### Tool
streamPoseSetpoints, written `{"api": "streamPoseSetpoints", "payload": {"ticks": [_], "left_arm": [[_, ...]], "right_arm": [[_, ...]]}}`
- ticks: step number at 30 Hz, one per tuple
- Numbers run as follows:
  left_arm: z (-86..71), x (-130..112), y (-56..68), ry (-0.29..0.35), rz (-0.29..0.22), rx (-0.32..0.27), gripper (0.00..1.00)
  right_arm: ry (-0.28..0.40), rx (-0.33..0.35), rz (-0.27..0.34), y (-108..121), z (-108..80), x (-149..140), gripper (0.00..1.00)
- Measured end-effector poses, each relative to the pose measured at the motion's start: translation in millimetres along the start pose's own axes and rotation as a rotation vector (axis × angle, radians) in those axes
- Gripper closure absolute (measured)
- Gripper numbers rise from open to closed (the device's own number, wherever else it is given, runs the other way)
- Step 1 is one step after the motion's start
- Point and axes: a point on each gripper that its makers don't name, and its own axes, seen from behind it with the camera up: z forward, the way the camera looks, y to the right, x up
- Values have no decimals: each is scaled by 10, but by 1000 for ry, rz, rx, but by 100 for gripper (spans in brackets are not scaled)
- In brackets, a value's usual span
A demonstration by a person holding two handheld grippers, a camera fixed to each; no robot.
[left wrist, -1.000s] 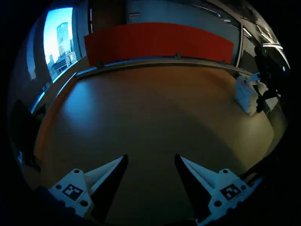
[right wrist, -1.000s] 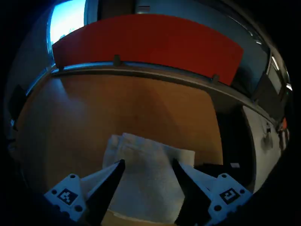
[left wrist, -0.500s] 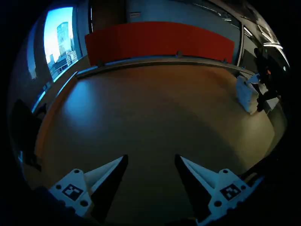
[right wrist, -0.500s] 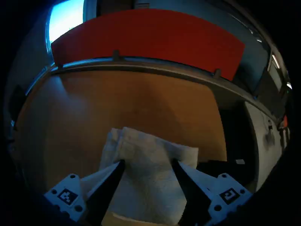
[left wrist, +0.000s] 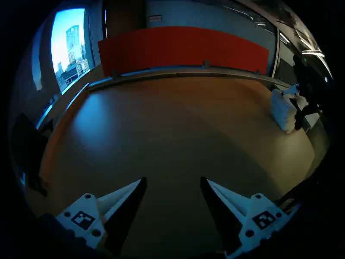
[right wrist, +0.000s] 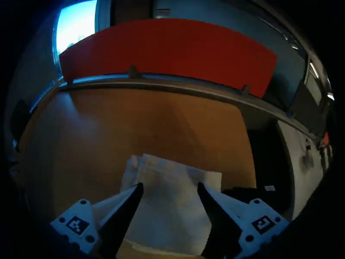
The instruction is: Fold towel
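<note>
While the left gripper hovers low over bare wood, its two white fingers stand wide apart with nothing between them; the orange-brown wooden tabletop shows plainly through the gap. In the right gripper view, the right gripper is likewise spread wide, gripping nothing; the white folded terry towel lies flat on the tabletop beneath and between its fingers, and I cannot tell whether the tips touch the cloth. The towel is folded into a rough rectangle of several layers (the stacked edges show at its far left corner), and its far edge reaches just past the fingertips; it sits near the table's right side, where the wood gives way to dark floor.

Farther out in the left gripper view, the same towel shows as a small pale bundle near the right edge of the tabletop, well apart from the left gripper; a dark shape beside it is too dim to make out. Beyond the wood, a grey metal rail runs along the table's far edge; behind it stands a long red panel, and to its left a bright window.
</note>
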Motion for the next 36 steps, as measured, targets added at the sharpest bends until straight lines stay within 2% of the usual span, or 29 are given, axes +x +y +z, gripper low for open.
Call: {"api": "streamPoseSetpoints", "payload": {"ticks": [5,11,21,29,36], "left_arm": [[-2,33,-30,12,-7,2,8],[7,114,-70,33,-18,1,8],[19,297,-104,74,-13,-7,8],[27,361,-87,98,-13,-8,8],[17,392,-118,116,-35,1,8]], "right_arm": [[41,-2,10,-71,-87,80,3],[131,-18,12,-183,-277,246,3],[306,-70,64,-273,-725,556,3],[428,-143,66,-298,-1058,705,3],[555,-176,113,-295,-1285,786,3]]}}
